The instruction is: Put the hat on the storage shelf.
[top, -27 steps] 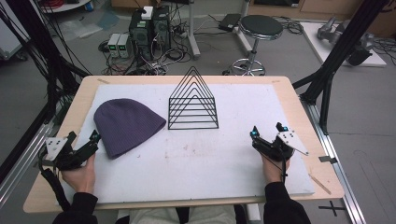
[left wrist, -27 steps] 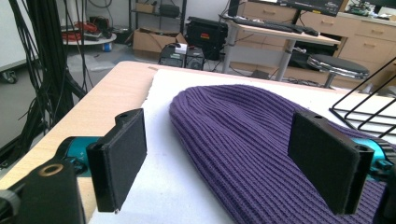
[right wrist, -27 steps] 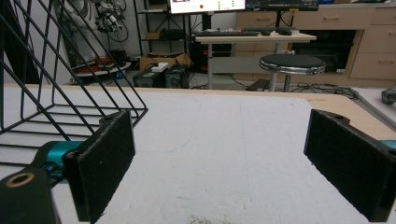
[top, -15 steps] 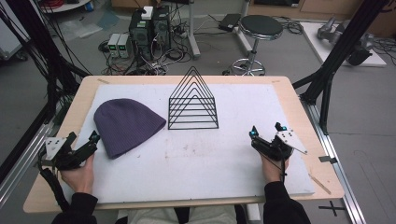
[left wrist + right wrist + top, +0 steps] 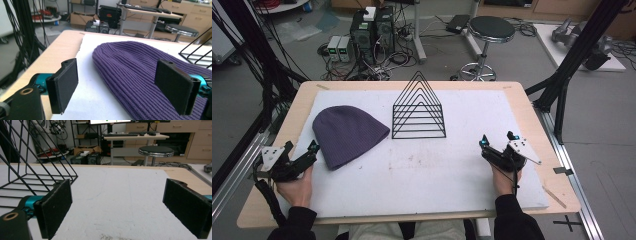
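From the high view, the purple knit beanie [image 5: 348,134] lies flat on the white mat [image 5: 432,175] at the table's left half, its rounded crown toward the far left and its open hem toward the near right, so its long axis runs diagonally across the mat. The left gripper [image 5: 304,157] rests at the mat's near-left edge with its jaws spread and empty, its tips just beside the beanie's near rim. The right gripper [image 5: 492,147] sits well apart on the right side of the mat, jaws also spread and holding nothing, with the black wire rack [image 5: 418,112] standing between it and the beanie's far side. The left one is plainly the nearer of the two.

In the left gripper view, the beanie [image 5: 140,72] stretches ahead and to the right of the left gripper [image 5: 122,87]; the right pad overlaps the ribbed fabric in the picture while the left pad hangs over bare mat [image 5: 92,100]. I judge that a short push forward and slightly right would bring the hat's edge between the jaws. A corner of the wire rack [image 5: 197,53] shows at far right.

In the right gripper view, the right gripper [image 5: 117,207] is wide open over bare mat [image 5: 120,192], with the wire rack [image 5: 37,162] ahead to its left.
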Tool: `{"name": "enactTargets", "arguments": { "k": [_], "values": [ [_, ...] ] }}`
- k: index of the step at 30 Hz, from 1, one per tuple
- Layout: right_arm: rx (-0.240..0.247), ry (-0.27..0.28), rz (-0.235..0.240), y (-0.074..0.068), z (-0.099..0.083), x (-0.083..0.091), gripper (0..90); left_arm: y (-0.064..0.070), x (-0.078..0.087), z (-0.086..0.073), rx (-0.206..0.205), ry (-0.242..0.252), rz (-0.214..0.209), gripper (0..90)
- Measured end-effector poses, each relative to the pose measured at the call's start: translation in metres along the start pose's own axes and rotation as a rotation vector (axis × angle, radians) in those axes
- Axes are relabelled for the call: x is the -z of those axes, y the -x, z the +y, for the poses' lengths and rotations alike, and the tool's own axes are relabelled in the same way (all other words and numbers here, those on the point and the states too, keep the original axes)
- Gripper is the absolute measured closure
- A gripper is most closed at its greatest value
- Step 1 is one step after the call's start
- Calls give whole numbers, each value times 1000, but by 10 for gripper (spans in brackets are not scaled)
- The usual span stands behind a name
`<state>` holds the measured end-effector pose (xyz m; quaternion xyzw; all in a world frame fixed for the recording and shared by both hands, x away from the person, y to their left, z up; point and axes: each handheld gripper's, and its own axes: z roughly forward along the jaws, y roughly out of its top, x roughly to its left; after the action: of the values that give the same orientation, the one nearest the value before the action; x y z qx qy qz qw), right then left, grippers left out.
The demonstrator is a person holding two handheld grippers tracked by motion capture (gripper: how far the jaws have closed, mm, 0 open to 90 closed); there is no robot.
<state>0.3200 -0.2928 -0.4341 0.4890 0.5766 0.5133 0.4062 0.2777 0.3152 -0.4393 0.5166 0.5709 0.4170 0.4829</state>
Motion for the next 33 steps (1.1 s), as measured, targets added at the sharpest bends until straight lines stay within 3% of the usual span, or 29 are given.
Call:
{"name": "enactTargets", "arguments": {
  "k": [4, 11, 13, 20, 26, 28, 33],
  "values": [
    [-2, -3, -1, 0, 0, 0, 80, 8, -1, 3, -49, 0, -11, 190],
    [-1, -14, 4, 1, -1, -2, 80, 13, 0, 9, -71, 5, -35, 189],
    [-5, -22, 9, 0, -1, -3, 80, 15, -2, 12, -97, -3, -38, 189],
    [2, -27, 19, 0, -2, -4, 79, 16, -5, 24, -113, -9, -48, 189],
    [3, -37, 41, -2, -2, -6, 80, 16, -11, 29, -113, -56, -58, 189],
    [9, -40, 44, -3, -2, -7, 80, 15, -15, 30, -95, -79, -67, 189],
    [19, -48, 52, -4, -2, -9, 80, 13, -27, 35, -95, -119, -53, 190]
  ]
}}
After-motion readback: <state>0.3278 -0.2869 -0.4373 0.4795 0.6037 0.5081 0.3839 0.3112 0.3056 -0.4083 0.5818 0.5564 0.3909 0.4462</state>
